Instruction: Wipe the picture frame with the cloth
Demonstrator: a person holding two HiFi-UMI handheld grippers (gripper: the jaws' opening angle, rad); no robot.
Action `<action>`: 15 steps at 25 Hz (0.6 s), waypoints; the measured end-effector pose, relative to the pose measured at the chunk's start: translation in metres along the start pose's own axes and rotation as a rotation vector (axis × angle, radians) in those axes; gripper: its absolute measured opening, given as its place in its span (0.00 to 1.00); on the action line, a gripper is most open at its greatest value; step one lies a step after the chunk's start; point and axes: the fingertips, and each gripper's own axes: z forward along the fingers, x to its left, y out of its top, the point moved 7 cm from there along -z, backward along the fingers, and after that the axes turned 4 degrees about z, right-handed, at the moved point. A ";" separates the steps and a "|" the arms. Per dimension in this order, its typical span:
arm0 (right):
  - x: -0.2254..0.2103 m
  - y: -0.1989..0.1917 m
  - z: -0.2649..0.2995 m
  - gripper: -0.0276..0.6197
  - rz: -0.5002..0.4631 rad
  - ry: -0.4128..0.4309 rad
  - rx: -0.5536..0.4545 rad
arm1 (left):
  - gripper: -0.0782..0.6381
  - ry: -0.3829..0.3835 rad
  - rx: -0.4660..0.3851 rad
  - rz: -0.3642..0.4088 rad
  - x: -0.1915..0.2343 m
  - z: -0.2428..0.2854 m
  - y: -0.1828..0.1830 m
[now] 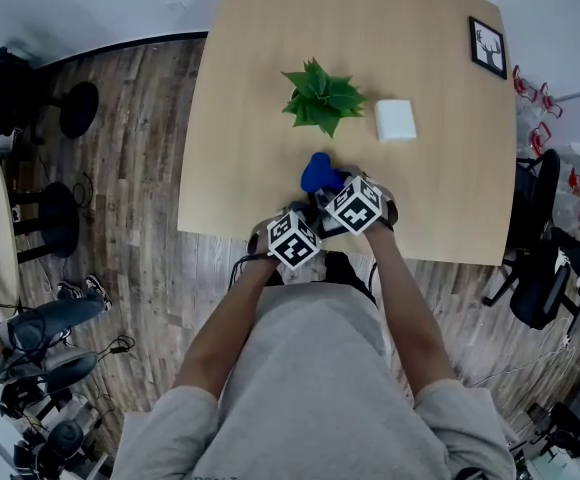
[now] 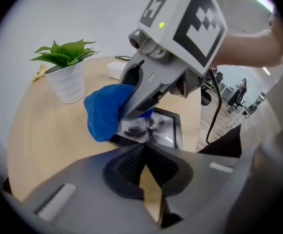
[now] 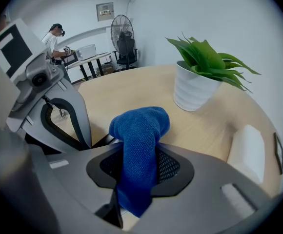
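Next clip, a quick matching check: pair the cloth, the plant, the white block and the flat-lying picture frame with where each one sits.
Things:
1. blue cloth
2. potted plant
3. white block
4. picture frame

Places:
A. middle of the table
B. lying flat near the table's edge, one corner under the cloth
C. clamped in the right tool
D. just right of the plant in the head view

Pairs: 1-C, 2-A, 3-D, 4-B
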 end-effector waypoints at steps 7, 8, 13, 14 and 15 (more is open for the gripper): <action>-0.013 -0.013 -0.009 0.23 -0.032 0.016 0.003 | 0.18 0.043 0.002 -0.046 -0.003 0.000 -0.001; -0.015 -0.015 -0.010 0.23 -0.038 0.018 0.003 | 0.18 0.051 0.000 -0.055 -0.003 -0.001 -0.001; -0.021 -0.026 -0.016 0.23 -0.069 0.023 0.012 | 0.18 0.087 -0.010 -0.091 -0.005 0.000 -0.001; -0.022 -0.029 -0.018 0.23 -0.068 0.029 0.013 | 0.18 0.095 -0.013 -0.098 -0.005 -0.001 -0.002; -0.023 -0.032 -0.020 0.24 -0.060 0.038 0.010 | 0.18 0.105 -0.015 -0.104 -0.006 -0.001 -0.002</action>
